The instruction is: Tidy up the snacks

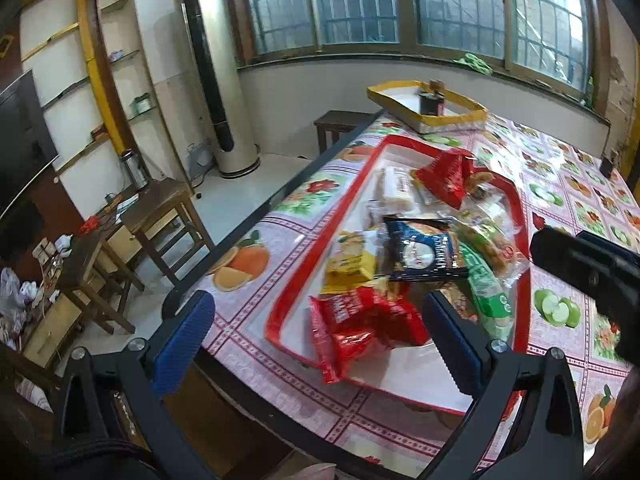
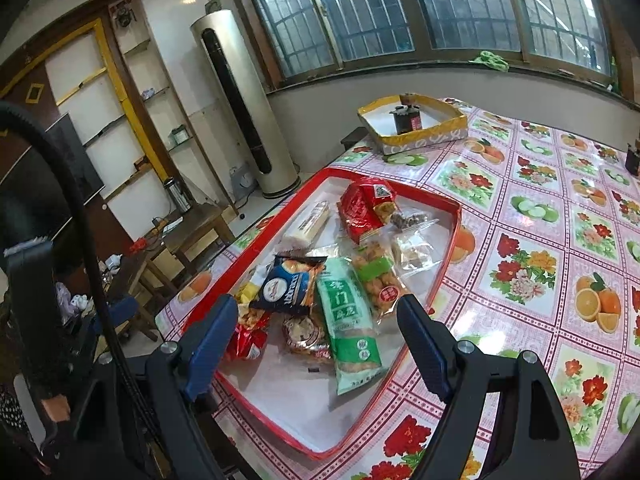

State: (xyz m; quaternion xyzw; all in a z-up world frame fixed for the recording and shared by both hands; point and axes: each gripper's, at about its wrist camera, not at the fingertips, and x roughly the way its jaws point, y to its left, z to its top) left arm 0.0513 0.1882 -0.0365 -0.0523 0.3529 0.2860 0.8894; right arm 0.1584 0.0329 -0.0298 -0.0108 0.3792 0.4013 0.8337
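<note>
A red-rimmed white tray (image 1: 296, 280) (image 2: 448, 256) on the fruit-print table holds several snack packets: a red packet (image 1: 360, 324), a yellow one (image 1: 350, 264), a dark blue one (image 1: 424, 254) (image 2: 288, 286), a green one (image 1: 486, 288) (image 2: 350, 320) and a red pyramid pack (image 1: 444, 176) (image 2: 366, 210). My left gripper (image 1: 316, 344) is open and empty, its fingers either side of the red packet, above it. My right gripper (image 2: 320, 344) is open and empty above the tray's near end; its body shows in the left wrist view (image 1: 592, 276).
A yellow-edged box (image 1: 452, 120) (image 2: 424, 136) with a dark jar (image 1: 431, 102) (image 2: 406, 118) stands at the table's far side. A small dark object (image 2: 632, 158) sits at the far right. Left of the table are wooden stools (image 1: 160, 216), a tower air conditioner (image 1: 216, 80) and shelves.
</note>
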